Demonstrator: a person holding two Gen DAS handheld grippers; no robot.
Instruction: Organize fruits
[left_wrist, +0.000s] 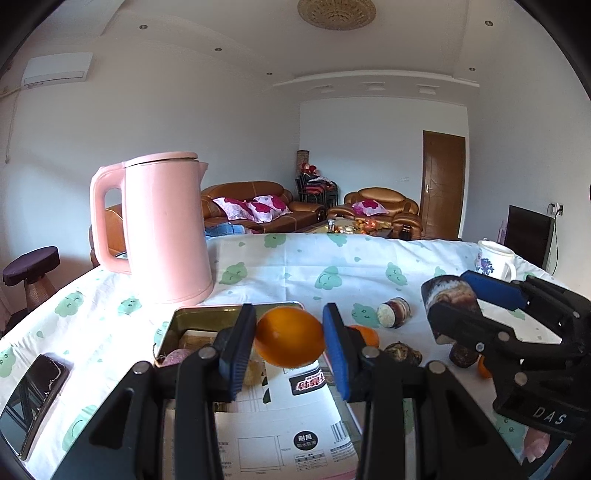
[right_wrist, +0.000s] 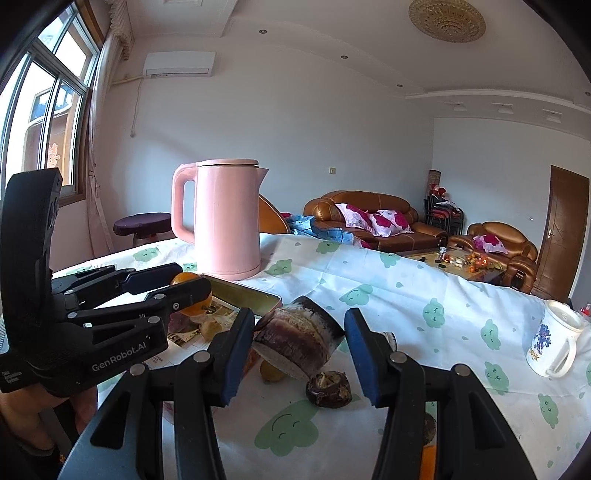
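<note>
My left gripper is shut on a round orange, held just above the near edge of a gold metal tray. To its right, my right gripper is shut on a brown cut root chunk. In the right wrist view that chunk sits between the blue pads of the right gripper, above the tablecloth. At the left of that view, the left gripper carries the orange over the tray. Inside the tray lie a purple item and a yellowish fruit.
A pink kettle stands behind the tray. Loose on the cloth lie a cut root piece, a small orange and a dark bulb. A mug stands far right and a phone at the left edge. A printed box lies below.
</note>
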